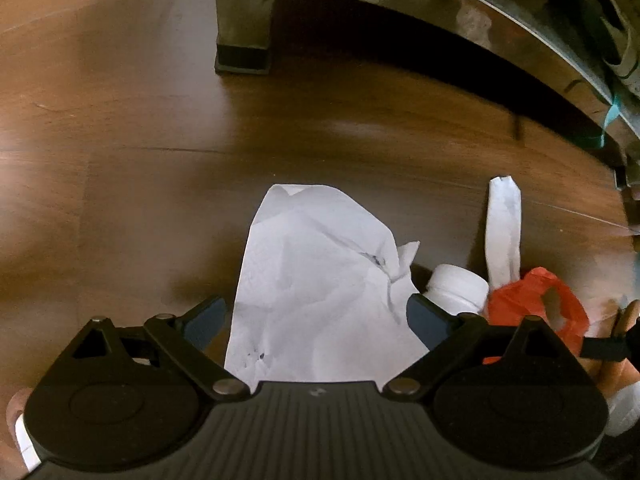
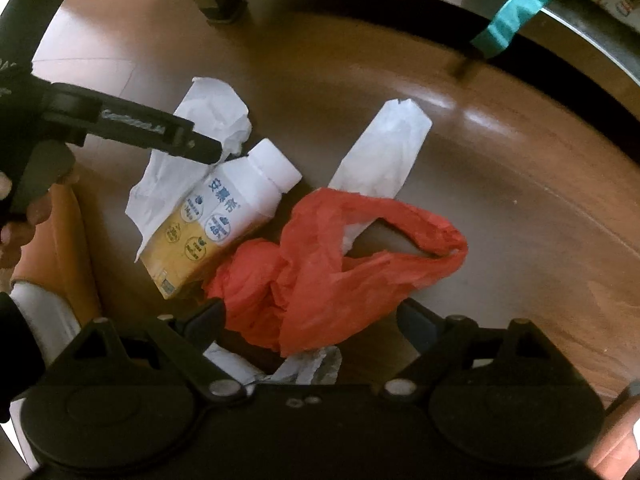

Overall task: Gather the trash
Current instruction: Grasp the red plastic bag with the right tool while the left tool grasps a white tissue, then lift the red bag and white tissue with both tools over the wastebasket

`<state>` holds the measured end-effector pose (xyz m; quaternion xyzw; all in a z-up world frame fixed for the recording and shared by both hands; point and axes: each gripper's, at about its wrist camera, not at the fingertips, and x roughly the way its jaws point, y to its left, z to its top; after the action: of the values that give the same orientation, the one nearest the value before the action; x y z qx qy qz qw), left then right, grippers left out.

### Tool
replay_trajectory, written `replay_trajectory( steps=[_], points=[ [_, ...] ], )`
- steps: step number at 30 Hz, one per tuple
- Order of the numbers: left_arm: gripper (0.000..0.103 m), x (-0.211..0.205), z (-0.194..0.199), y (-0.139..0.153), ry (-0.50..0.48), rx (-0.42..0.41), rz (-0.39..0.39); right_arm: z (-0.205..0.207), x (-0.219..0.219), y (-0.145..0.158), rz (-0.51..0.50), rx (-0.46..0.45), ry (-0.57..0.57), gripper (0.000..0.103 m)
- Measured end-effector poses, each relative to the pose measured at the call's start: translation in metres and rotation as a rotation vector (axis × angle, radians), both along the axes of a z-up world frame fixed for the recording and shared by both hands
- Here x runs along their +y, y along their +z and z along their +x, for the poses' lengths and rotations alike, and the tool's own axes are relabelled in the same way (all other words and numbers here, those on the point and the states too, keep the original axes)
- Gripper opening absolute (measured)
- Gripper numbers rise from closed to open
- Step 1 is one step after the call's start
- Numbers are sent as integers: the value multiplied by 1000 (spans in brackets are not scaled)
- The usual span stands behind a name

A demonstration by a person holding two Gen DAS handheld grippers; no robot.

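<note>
Biggest thing in view is the brown wood floor (image 1: 120, 160), with a metal-framed table (image 1: 460, 12) running along the back and its leg (image 1: 243, 20) planted near the litter. All the trash sits in one loose pile on the floor just in front of that table.

Largest piece is the crumpled white paper sheet (image 1: 320, 292). The left gripper (image 1: 316, 320) has its jaws spread wide on either side of it, and whether the pads actually touch the paper can't be told from here. It should be featherlight and floppy, so pinching a raised crease near the middle looks better than chasing a flat edge.

Next is the red plastic bag (image 2: 320, 280), limp and slippery-looking, probably best taken by a bunched fold or the handle loop. The right gripper (image 2: 312, 324) is wide open over its near end, holding nothing.

Then the yogurt drink bottle (image 2: 220, 220), lying on its side between paper and bag. Rigid, likely empty and light, rounded enough to roll; a grip across the body seems safest.

Last, a narrow white paper sleeve (image 2: 380, 152) lies partly under the bag, thin and easily crushed.
</note>
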<state>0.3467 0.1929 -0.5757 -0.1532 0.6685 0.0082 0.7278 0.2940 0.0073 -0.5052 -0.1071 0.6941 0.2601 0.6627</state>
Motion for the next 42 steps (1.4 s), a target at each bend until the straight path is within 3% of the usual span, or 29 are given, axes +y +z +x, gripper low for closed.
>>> replay_trajectory(
  steps=[6, 10, 12, 15, 18, 20, 23, 26, 33, 42],
  points=[
    [82, -12, 2, -8, -33, -10, 36, -1, 1, -9, -1, 22, -16, 88],
    [81, -19, -1, -8, -44, -29, 68, -2, 1, -16, -8, 44, -24, 77],
    [75, -24, -3, -7, -54, -40, 104, -2, 0, -17, -9, 49, -32, 73],
    [61, -34, -7, -6, -84, -61, 150, -5, 2, -20, -14, 50, -29, 65],
    [33, -37, -8, -2, -95, -101, 153, -8, 2, -20, -33, 46, -16, 48],
    [13, -34, -8, -2, -78, -107, 128, -10, 3, -21, -47, 38, -13, 26],
    [9, -28, -8, -2, -57, -105, 95, -13, 2, -19, -51, 30, -20, 9],
    [7, -23, -8, -2, -38, -88, 76, -15, 0, -10, -48, 1, -5, 5],
    [7, -5, -14, 20, -41, -105, 72, -24, -7, 30, -15, -83, -17, 3],
    [7, 7, -43, 83, -69, -166, 49, -29, -20, 104, 41, -197, -31, 2]
  ],
)
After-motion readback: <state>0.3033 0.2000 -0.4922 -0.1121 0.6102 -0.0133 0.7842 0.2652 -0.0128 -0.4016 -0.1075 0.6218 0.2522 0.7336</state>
